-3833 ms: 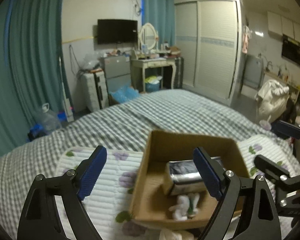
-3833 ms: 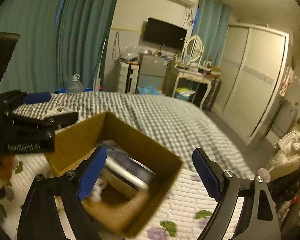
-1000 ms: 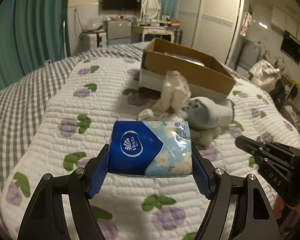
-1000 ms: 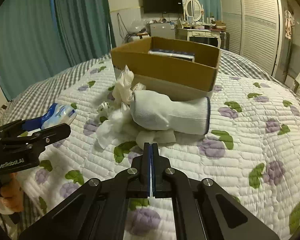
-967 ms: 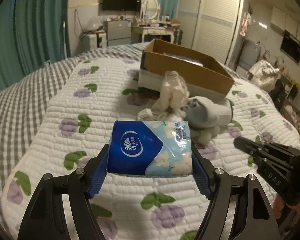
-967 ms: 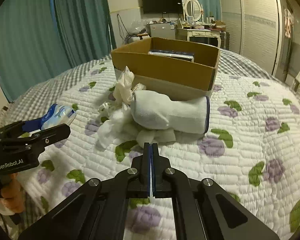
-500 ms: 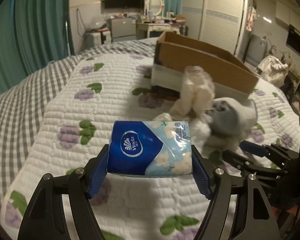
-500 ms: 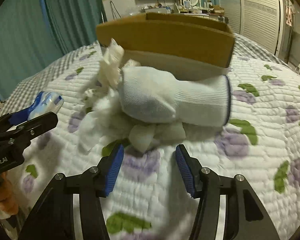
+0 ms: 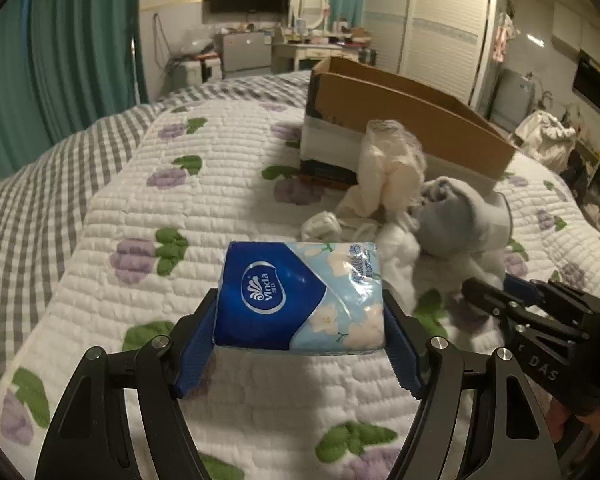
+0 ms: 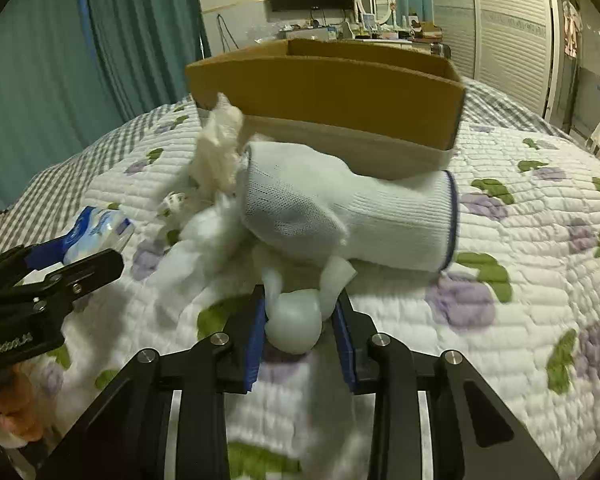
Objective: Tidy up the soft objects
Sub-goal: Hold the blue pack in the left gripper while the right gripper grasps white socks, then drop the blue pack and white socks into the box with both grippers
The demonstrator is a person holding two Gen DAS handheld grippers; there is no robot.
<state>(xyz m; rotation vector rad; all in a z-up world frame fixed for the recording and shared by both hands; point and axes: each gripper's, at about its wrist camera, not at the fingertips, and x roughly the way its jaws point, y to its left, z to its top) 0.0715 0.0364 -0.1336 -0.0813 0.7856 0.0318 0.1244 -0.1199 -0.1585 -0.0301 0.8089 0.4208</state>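
My left gripper is shut on a blue and white tissue pack and holds it above the quilt; the pack also shows in the right wrist view. My right gripper is closed around a white soft bundle at the near edge of a pile of white soft things. In that pile lie a white knit glove and a cream crumpled cloth. The pile also shows in the left wrist view, with my right gripper beside it.
A brown cardboard box stands on the flowered quilt just behind the pile; it also shows in the left wrist view. Teal curtains, a dresser and a wardrobe stand beyond the bed.
My right gripper opened, moved forward to the pile and closed on the white bundle. My left gripper still holds the tissue pack and has shifted slightly.
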